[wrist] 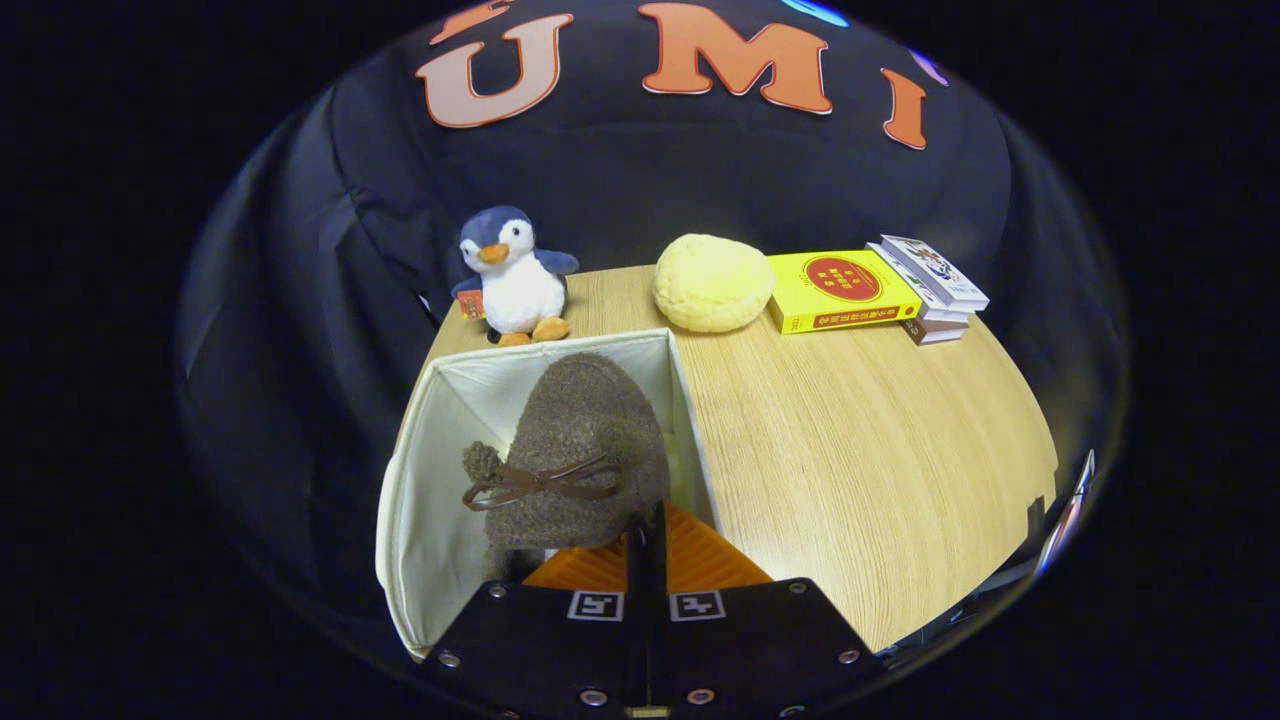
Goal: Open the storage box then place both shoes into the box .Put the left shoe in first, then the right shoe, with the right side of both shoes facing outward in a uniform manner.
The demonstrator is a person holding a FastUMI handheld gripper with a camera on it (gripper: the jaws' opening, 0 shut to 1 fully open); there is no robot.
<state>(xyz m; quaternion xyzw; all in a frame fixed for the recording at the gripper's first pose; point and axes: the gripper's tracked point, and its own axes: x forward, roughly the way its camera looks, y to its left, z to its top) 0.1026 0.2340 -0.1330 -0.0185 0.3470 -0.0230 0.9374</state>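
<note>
A cream fabric storage box (pixel 432 470) stands open on the wooden table (pixel 880 450), just ahead of my fingers. A fuzzy brown shoe (pixel 580 430) with a brown ribbon bow (pixel 540 482) sits inside the box's opening, sole side down and toe pointing away from me. A small fuzzy ball shows at the bow's left end. My gripper (pixel 647 525) is closed to a thin slit on the shoe's near right edge, at the heel end. The box's floor and anything under the shoe are hidden.
Beyond the box, a plush penguin (pixel 512 275) stands at the table's far edge. To its right lie a round yellow plush (pixel 712 282), a yellow book (pixel 840 290) and a small stack of books (pixel 932 285). Bare tabletop spreads to the right of the box.
</note>
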